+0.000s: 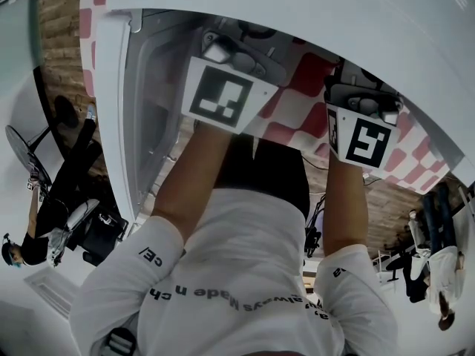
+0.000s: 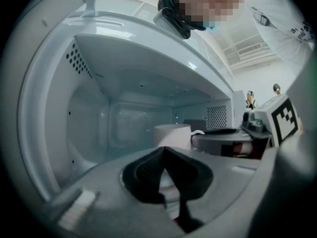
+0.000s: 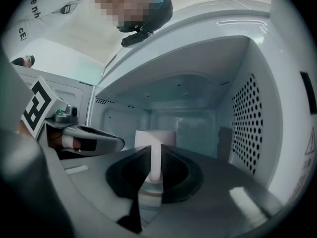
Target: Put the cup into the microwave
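Observation:
The white microwave point(image 1: 312, 21) stands open, and both grippers reach into its cavity point(image 2: 138, 118). A white cup point(image 3: 154, 137) stands upright inside the cavity, ahead of both grippers. My right gripper point(image 3: 155, 157) is shut on the cup's thin white handle point(image 3: 155, 165), which stands upright between its pads. In the left gripper view the cup point(image 2: 172, 135) is just past my left gripper point(image 2: 166, 151), whose dark pads meet with nothing between them. There the right gripper point(image 2: 223, 142) is at the cup's right side. I cannot tell whether the cup rests on the cavity floor.
The microwave door point(image 1: 111, 124) hangs open at the left. The cavity's right wall is perforated point(image 3: 247, 128), with the back wall close behind the cup. A red-and-white checked cloth point(image 1: 297, 102) lies under the microwave. Other people point(image 1: 44, 221) point(image 1: 441, 273) are in the room.

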`<state>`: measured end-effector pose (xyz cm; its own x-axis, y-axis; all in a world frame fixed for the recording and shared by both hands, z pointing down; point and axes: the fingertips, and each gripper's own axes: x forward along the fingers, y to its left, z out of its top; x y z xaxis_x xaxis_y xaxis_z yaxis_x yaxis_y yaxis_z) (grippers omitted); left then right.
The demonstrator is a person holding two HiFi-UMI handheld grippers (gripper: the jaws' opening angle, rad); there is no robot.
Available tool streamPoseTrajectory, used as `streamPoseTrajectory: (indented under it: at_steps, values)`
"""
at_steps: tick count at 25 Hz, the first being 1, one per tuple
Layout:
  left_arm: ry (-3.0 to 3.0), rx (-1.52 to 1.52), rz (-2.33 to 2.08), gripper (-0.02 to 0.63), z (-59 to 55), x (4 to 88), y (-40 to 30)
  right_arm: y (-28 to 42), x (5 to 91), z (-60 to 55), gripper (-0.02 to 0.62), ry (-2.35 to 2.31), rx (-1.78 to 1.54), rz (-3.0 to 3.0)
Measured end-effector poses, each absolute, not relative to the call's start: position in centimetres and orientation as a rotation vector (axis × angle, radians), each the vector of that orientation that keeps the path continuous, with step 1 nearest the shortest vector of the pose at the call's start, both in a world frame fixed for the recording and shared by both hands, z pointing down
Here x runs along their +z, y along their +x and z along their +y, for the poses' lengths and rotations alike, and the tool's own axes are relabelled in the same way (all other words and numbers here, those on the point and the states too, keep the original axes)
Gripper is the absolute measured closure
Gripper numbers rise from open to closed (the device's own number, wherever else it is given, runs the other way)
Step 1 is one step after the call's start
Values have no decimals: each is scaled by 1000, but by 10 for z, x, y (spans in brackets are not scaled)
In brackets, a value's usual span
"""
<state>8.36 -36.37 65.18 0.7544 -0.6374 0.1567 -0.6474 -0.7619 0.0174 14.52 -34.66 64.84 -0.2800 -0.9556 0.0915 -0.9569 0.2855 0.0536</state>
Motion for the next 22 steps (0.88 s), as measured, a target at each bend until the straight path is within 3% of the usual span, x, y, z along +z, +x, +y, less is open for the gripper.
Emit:
streamPoseTrajectory:
  at_steps: [12, 17, 22]
  values:
    - [2884, 247, -1057, 603, -350, 631, 92, 149, 647, -344, 551, 1796, 104, -2419]
    - [2893, 264, -1062, 603, -340, 613, 88, 149, 637, -336, 452, 1832, 193, -2396]
    - [2839, 227, -1083, 603, -326, 599, 64, 141, 624, -315, 431, 1867, 221, -2358]
